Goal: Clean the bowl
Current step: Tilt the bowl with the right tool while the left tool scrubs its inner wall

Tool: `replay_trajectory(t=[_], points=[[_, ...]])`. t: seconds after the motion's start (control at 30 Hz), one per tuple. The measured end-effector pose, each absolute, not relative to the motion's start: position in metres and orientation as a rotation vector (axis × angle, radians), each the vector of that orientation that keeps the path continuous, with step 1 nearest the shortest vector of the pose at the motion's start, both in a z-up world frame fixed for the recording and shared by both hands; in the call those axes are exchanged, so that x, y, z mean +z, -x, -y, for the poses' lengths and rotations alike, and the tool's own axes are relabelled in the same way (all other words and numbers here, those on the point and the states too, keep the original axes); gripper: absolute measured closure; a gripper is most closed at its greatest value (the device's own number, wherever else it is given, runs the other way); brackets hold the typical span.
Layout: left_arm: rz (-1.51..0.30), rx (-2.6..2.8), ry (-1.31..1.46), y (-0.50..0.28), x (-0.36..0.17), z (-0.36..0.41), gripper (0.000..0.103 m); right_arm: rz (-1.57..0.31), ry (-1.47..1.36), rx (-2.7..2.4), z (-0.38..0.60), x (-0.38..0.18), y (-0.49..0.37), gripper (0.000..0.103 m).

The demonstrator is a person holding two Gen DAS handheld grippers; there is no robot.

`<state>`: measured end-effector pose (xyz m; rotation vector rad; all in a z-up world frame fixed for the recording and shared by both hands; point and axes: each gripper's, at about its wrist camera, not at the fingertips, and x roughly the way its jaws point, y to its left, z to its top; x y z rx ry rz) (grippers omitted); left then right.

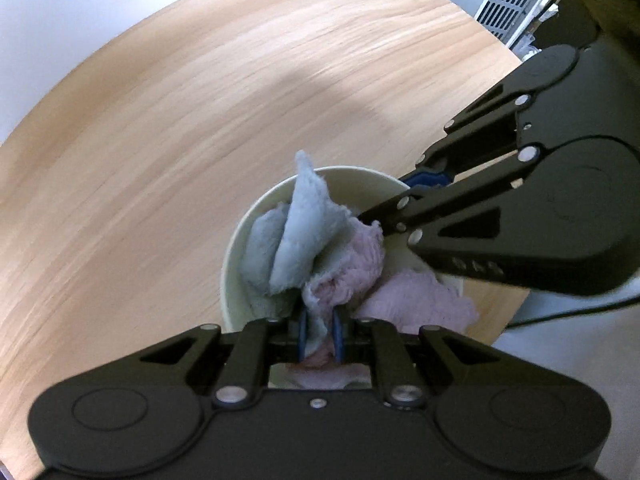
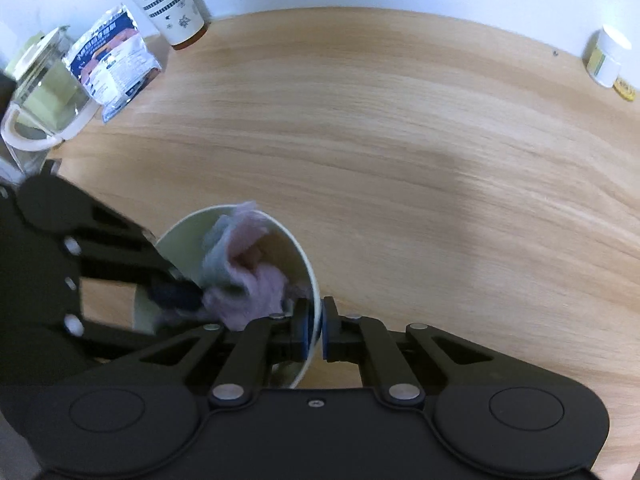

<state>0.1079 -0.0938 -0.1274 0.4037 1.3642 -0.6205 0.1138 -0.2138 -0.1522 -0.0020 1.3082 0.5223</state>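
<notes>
Two grippers work one pale bowl [image 2: 240, 228] over the wooden surface [image 2: 400, 140].

The left gripper [image 1: 320, 334] pinches a blue-and-pink cloth [image 1: 304, 248] bunched inside the bowl; the right gripper [image 2: 315, 330] has its fingers clamped on the bowl's rim, one pad inside, one outside. A patterned cup [image 2: 168, 0] stands far back.

We see a table [image 2: 400, 140] of light wood grain, smooth with a low sheen. The bowl [image 1: 236, 248] is pale cream, smooth and matt, thin-walled. The cloth [image 1: 304, 248] is fluffy, rough-napped fabric with frayed edges, part blue-grey, part pink. Left gripper [image 1: 320, 336] and right gripper [image 2: 315, 334] are matt black plastic with shiny metal pivot pins and blue pads [image 2: 306, 332]. The cup [image 2: 168, 0] looks like printed paper. The packet [image 2: 114, 60] is glossy film. The pitcher [image 2: 48, 88] is clear and glossy.
</notes>
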Motion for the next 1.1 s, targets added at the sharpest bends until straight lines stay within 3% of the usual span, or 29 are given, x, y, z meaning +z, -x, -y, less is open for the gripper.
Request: replay_trajectory(t=[0.43,0.7,1.1], points=[[-1.414,-0.643,-0.431,-0.100,-0.112,0.111,0.091,-1.316,-0.012,0.535,0.214,-0.152,-0.117,0.098],[-1.434,-0.694,-0.400,-0.093,-0.139,0.131,0.091,-1.349,-0.081,0.537,0.226,-0.155,-0.118,0.097],[-1.279,-0.744,-0.295,-0.090,-0.142,0.101,0.091,-1.338,-0.070,0.493,0.222,-0.154,-0.112,0.097]])
